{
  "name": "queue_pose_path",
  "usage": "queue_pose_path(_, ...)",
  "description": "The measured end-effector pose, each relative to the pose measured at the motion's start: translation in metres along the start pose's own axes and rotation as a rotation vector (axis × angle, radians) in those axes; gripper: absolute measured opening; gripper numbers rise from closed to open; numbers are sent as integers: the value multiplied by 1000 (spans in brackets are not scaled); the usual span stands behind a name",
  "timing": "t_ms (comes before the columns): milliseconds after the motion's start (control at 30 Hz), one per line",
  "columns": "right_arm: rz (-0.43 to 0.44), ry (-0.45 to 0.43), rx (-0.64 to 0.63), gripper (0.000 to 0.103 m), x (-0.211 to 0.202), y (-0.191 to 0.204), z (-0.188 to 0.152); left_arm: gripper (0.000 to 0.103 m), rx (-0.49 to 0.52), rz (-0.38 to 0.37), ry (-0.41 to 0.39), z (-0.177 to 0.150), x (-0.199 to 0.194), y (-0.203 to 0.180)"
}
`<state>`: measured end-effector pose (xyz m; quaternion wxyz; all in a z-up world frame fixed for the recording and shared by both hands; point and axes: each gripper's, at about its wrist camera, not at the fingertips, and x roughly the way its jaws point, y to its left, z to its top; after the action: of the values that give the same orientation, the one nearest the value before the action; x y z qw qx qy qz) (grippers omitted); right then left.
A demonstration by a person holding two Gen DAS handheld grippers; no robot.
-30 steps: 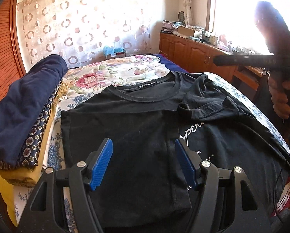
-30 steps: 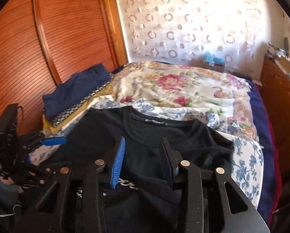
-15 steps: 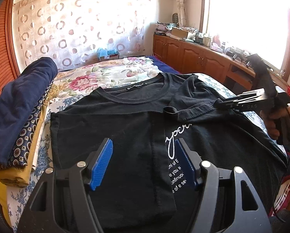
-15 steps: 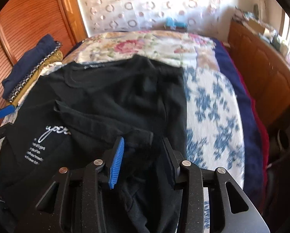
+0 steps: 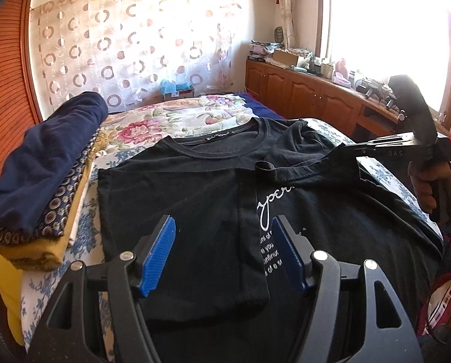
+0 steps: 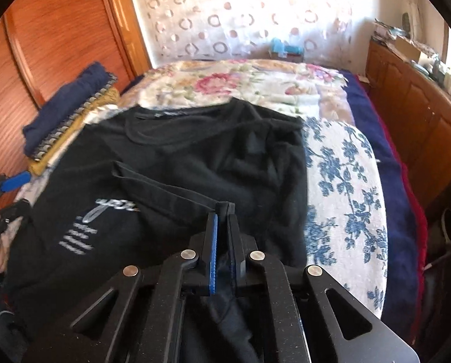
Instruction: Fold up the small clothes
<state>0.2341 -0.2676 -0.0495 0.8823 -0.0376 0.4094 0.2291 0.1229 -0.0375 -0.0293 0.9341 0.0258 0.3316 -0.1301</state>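
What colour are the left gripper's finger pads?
Blue, ribbed pads on the black left gripper; clearest in the left wrist view.

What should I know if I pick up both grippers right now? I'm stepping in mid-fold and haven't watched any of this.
Right gripper: jaws have just closed, now shut on the black T-shirt's sleeve edge, holding it slightly raised over the shirt.
Left gripper: open, empty, hovering over the shirt's lower half.
The shirt lies face up on the bed, collar toward the far end. A stack of folded clothes sits beside it, near the wooden wardrobe.
Done: one side panel is already folded in over the front.
Left: bring the gripped sleeve side across, fold the shirt lengthwise, probably add it to the stack.
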Motion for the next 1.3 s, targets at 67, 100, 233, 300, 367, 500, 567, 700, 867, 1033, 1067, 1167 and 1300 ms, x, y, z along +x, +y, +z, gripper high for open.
queue_pose_path(67,25,-17,-13,3,-6,9,0,67,-5,11,-8,-4,-8,0)
queue_pose_path(100,36,-25,-26,3,-9,16,-1,67,-7,15,-13,-6,-13,0)
queue_pose_path(233,70,-27,-97,3,-14,49,-8,67,-10,36,-36,-14,-29,-2)
queue_pose_path(300,78,-18,-125,3,-18,62,-17,67,-18,48,-40,-18,-35,-1)
queue_pose_path(367,79,3,-142,3,-19,70,-25,67,-30,45,-46,-22,-42,0)
queue_pose_path(500,86,65,-169,7,-18,78,-52,67,-18,45,-49,-27,-51,1)
queue_pose_path(567,95,90,-182,18,-19,80,-63,67,-17,47,-45,-29,-51,4)
queue_pose_path(700,112,68,-171,35,-26,78,-69,67,-40,54,-36,-32,-48,11)
queue_pose_path(867,78,33,-152,42,-27,77,-57,67,-46,58,-27,-37,-46,11)
queue_pose_path(1033,38,-14,-120,42,-9,80,-32,67,-57,61,-12,-40,-41,14)
queue_pose_path(1067,36,-15,-122,42,-4,83,-29,67,-56,63,-11,-41,-41,14)
queue_pose_path(1167,11,-4,-134,42,20,93,-18,67,-53,68,-5,-43,-40,16)
queue_pose_path(1300,-41,16,-126,42,52,98,-5,67,-56,77,7,-47,-37,20)
